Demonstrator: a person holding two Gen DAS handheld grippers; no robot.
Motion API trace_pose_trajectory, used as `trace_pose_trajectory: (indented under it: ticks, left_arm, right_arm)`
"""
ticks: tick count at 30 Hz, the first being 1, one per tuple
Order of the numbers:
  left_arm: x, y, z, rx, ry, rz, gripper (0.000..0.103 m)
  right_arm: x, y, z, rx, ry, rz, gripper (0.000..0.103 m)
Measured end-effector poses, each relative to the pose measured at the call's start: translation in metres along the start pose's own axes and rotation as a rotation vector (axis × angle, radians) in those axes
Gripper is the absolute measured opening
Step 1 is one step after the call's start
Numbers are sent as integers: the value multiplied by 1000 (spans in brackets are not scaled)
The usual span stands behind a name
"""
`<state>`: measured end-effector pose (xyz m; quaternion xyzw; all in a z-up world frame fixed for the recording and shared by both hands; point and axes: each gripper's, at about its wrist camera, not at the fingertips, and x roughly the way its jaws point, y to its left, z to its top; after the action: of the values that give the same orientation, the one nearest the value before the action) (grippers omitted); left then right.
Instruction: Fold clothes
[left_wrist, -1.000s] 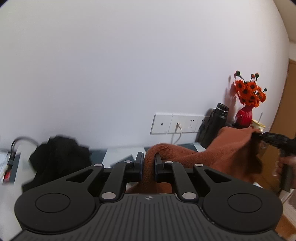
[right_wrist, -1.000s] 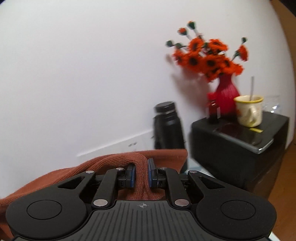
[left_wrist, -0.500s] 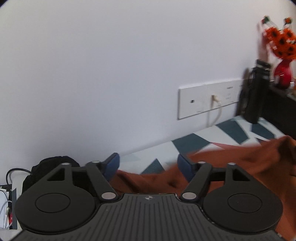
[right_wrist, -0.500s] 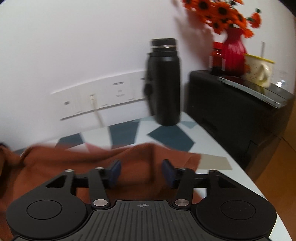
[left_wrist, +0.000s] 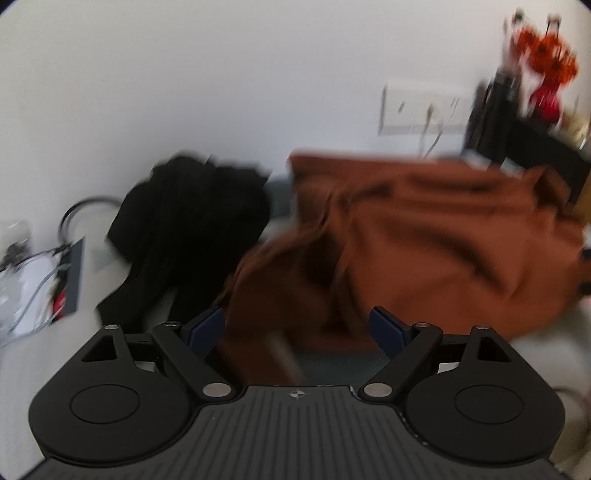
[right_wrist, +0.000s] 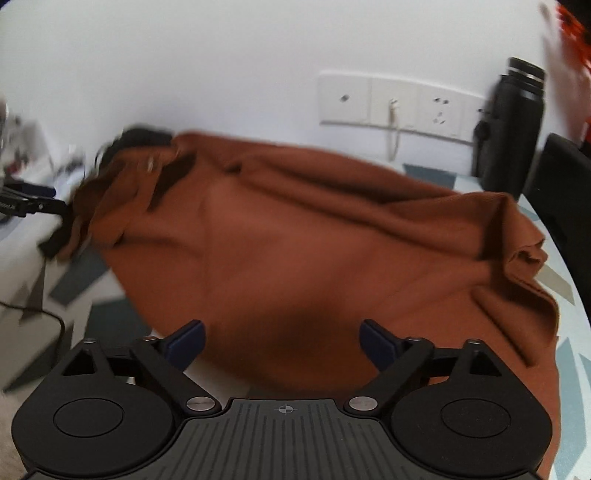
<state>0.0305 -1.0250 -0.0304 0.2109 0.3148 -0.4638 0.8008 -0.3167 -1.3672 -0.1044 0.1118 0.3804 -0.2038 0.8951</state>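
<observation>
- Both our claws, left claw (left_wrist: 297, 326) and right claw (right_wrist: 282, 341), gape wide, holding nothing.
- The rust sweater (right_wrist: 314, 240) lies bunched mid-frame; we'd probably pinch two layers.

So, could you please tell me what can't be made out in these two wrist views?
- Left wrist view: motion blur smears the rust-brown garment, so its folds and type are unreadable.
- Same view: the black garment is a shapeless dark blur.
- Right wrist view: the flowers are cut off by the edge.
- The table is mostly covered by cloth.
</observation>
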Motion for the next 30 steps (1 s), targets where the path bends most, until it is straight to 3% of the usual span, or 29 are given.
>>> trace_pose_trajectory:
  ticks: [4, 8, 10, 12, 15, 17, 19, 22, 30]
  left_arm:
    - [26, 2, -17, 32, 62, 55, 87]
    - [44, 8, -22, 28, 66, 95, 87]
    - [55, 10, -21, 22, 79, 103, 87]
    - [63, 14, -22, 0, 81, 94, 78]
    - [62, 16, -20, -40, 85, 79, 45]
    - [59, 15, -19, -39, 94, 113, 8]
    - [52, 17, -20, -54, 85, 136, 7]
    - [25, 27, -21, -117, 22, 140, 6]
    - [-68, 58, -29, -235, -118, 113, 5]
  right_arm:
    - [13, 12, -5, -37, 43, -56, 87]
    - [15, 9, -8, -8, 55, -84, 81]
    - [20, 7, -8, 3, 65, -81, 70]
    - [25, 7, -8, 15, 73, -77, 60]
    - [30, 6, -7, 35, 80, -71, 53]
    - [29, 4, -5, 53, 73, -70, 44]
    - [28, 1, -2, 70, 65, -70, 27]
    - [21, -2, 3, 98, 40, -78, 13]
    - [-9, -12, 14, 225, -38, -100, 8]
